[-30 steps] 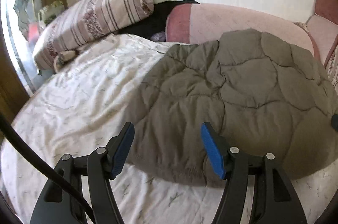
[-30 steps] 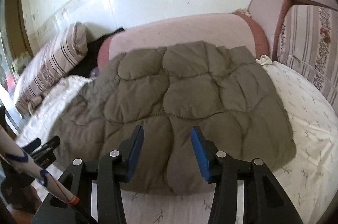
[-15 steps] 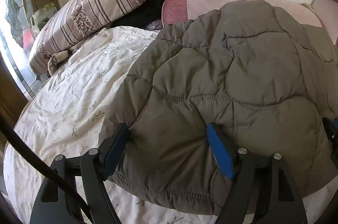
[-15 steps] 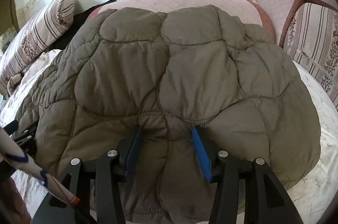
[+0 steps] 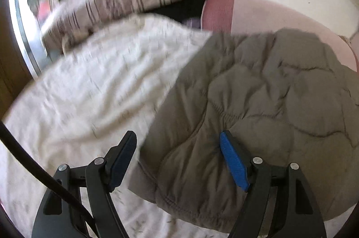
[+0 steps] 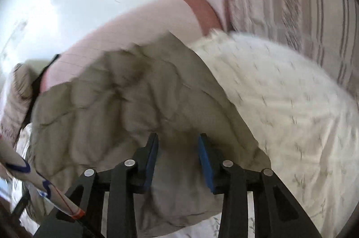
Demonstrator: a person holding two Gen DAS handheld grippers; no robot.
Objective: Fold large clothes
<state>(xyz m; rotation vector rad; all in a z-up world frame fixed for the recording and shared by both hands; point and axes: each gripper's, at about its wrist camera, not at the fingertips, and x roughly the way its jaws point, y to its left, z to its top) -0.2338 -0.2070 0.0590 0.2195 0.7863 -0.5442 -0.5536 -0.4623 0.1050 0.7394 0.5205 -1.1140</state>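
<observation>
An olive-grey quilted puffer jacket [image 5: 258, 103] lies spread on a white floral bedsheet [image 5: 94, 89]. My left gripper [image 5: 179, 159] is open, low over the jacket's near left corner, with the edge between its blue pads. In the right wrist view the jacket [image 6: 116, 107] fills the left and middle. My right gripper [image 6: 178, 164] is open over the jacket's near right edge, with fabric between the fingers. Both views are motion-blurred.
A striped bolster pillow [image 5: 116, 0] lies at the far left, a pink cushion [image 5: 258, 13] behind the jacket against the white wall. A striped sofa back [image 6: 303, 13] stands at the right. Bare sheet [image 6: 291, 103] lies right of the jacket.
Both grippers have swung outward: the left towards the jacket's left corner, the right towards its right edge. Both views have tilted and blurred. The jaws stay open.
</observation>
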